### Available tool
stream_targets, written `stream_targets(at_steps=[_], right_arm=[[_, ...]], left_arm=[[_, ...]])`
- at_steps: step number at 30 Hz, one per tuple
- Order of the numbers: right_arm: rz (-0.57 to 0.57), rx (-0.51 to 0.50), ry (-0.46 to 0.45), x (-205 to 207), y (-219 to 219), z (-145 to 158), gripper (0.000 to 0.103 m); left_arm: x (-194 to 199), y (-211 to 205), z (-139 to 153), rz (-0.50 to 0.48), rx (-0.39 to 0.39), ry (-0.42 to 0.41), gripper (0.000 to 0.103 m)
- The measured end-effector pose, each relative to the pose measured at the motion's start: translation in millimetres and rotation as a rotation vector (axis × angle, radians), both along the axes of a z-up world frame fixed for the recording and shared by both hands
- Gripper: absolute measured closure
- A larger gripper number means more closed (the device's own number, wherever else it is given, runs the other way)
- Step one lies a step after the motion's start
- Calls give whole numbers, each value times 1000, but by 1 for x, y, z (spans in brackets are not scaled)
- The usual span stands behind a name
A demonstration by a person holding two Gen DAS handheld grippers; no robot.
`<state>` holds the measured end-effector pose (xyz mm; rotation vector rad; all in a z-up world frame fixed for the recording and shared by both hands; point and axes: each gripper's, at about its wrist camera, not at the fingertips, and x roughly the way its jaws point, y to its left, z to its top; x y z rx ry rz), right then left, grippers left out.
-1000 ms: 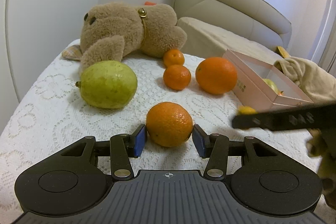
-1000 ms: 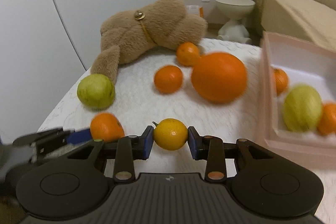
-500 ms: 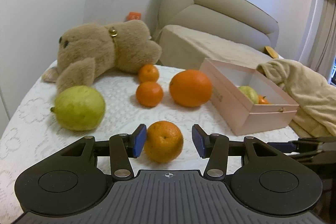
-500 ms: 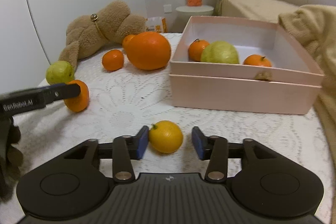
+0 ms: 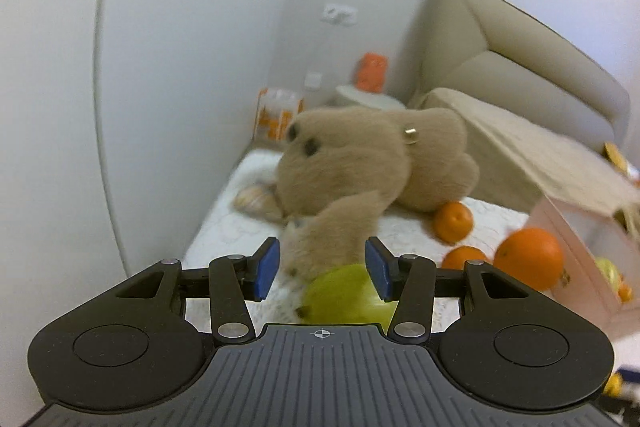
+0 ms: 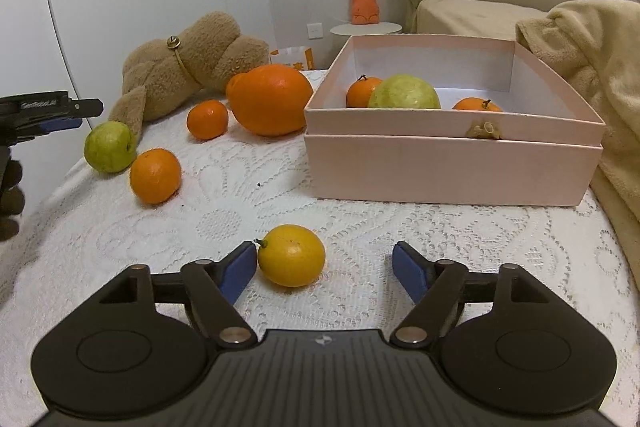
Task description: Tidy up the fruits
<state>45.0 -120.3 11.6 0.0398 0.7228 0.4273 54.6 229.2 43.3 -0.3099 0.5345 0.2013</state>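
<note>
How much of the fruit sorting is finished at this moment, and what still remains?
Done: three fruits lie in the pink box, two small oranges and a green one. In hand: nothing; the open right claw frames the yellow fruit, and the open left claw hovers above the green guava. Left: those two, plus four oranges on the cloth.

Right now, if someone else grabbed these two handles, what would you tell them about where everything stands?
Left gripper: open, empty, hovering above the green guava by the teddy bear.
Right gripper: open, empty; the small yellow citrus lies on the lace cloth by its left finger.
Done: the pink box holds a guava and two small oranges.
Left: the yellow citrus, the green guava, the big orange and three smaller oranges on the cloth.
</note>
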Motion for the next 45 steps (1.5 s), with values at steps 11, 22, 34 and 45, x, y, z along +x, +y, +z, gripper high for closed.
stream_targets(at_steps=[11, 22, 34, 45], right_arm=[[-7, -11, 6, 1, 1, -1, 18], [-3, -29, 4, 1, 4, -2, 17], [-1, -32, 4, 1, 5, -3, 15], [7, -34, 6, 0, 6, -3, 13]], left_arm=[[-11, -5, -9, -178, -141, -23, 47], [-18, -56, -8, -295, 240, 86, 35], [0, -54, -14, -310, 296, 140, 29], [23, -33, -15, -293, 169, 157, 29]])
